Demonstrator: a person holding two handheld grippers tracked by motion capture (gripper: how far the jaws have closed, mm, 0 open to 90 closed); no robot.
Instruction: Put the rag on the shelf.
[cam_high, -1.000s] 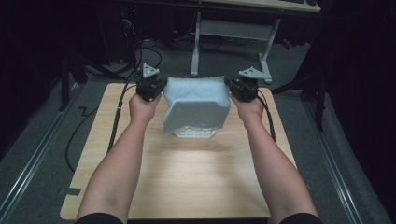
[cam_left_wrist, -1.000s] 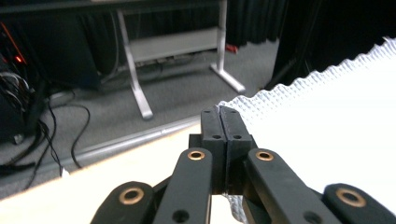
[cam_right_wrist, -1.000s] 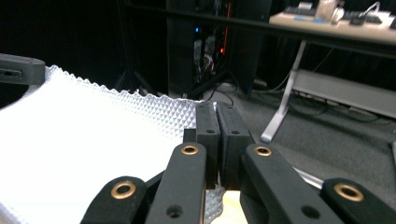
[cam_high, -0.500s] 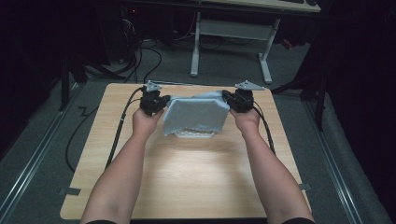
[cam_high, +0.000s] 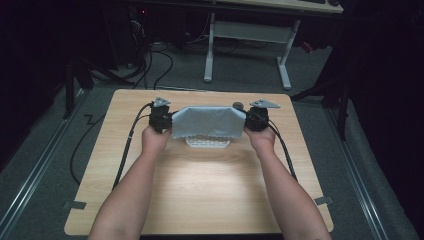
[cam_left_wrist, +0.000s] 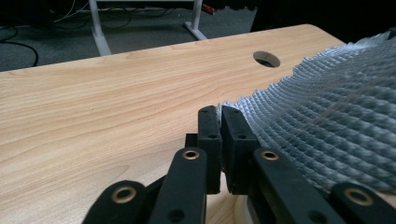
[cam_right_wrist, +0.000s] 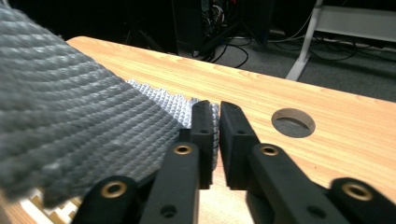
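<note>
Left tongs (cam_high: 166, 120): clenched on the left edge of the grey cloth (cam_high: 209, 122); in the left gripper view (cam_left_wrist: 220, 122) jaws pressed together with waffle-textured fabric pinched between them.
Right tongs (cam_high: 248, 121): clenched on the cloth's right edge; in the right gripper view (cam_right_wrist: 214, 119) jaws nearly together, a fold of fabric caught between them.
Grey cloth: stretched flat between both tongs, held just above the far half of the desk (cam_high: 200, 190), top edge sagging slightly in the middle.
White perforated item (cam_high: 208, 143): on the desk directly under the cloth, near edge peeking out below it.
Desk holes: one round opening (cam_right_wrist: 293, 123) just beside the right tongs, another (cam_left_wrist: 266, 59) beyond the left tongs.
Hands: left hand (cam_high: 154, 139) and right hand (cam_high: 262, 138) behind the tongs, forearms well apart.
</note>
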